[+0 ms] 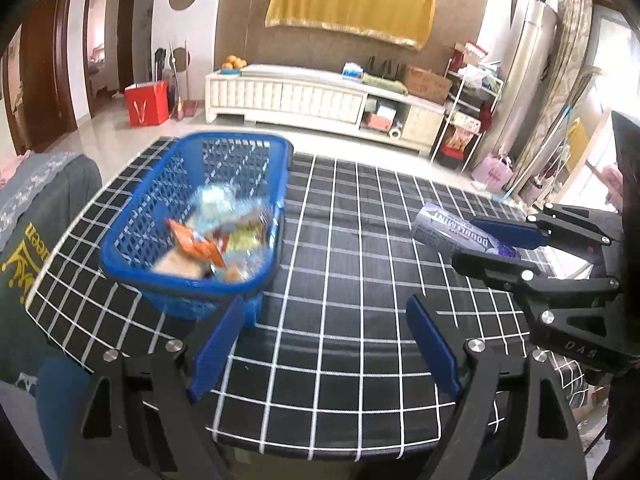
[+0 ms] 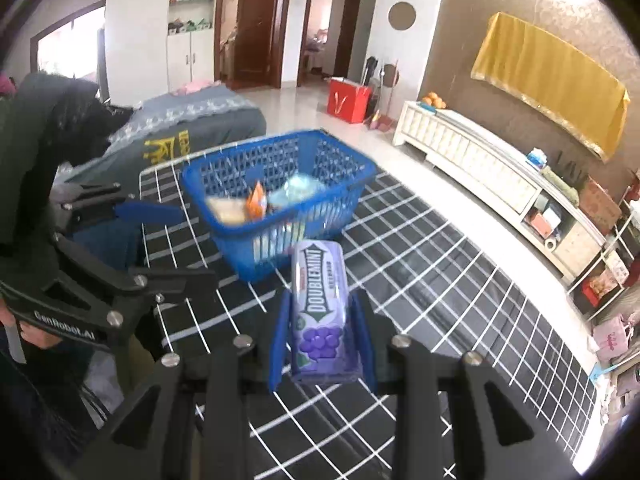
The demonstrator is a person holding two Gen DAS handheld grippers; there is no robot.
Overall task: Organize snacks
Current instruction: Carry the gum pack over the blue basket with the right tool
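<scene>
A blue plastic basket (image 1: 192, 184) stands on the black-and-white grid tablecloth (image 1: 352, 280) at the left and holds several snack packets (image 1: 216, 236), blurred. My left gripper (image 1: 326, 344) is open and empty, just right of the basket's near corner. My right gripper (image 2: 322, 320) is shut on a purple Doublemint gum pack (image 2: 320, 308), held above the table. The pack points toward the basket (image 2: 280, 184). In the left wrist view the right gripper (image 1: 476, 240) holds the gum pack (image 1: 452, 228) at the right. The left gripper (image 2: 168, 240) shows at the left of the right wrist view.
A grey-clothed seat (image 1: 40, 216) sits beside the table's left edge. A white TV cabinet (image 1: 320, 96) runs along the far wall, with a red bag (image 1: 146, 102) on the floor and shelves (image 1: 464, 120) at the right.
</scene>
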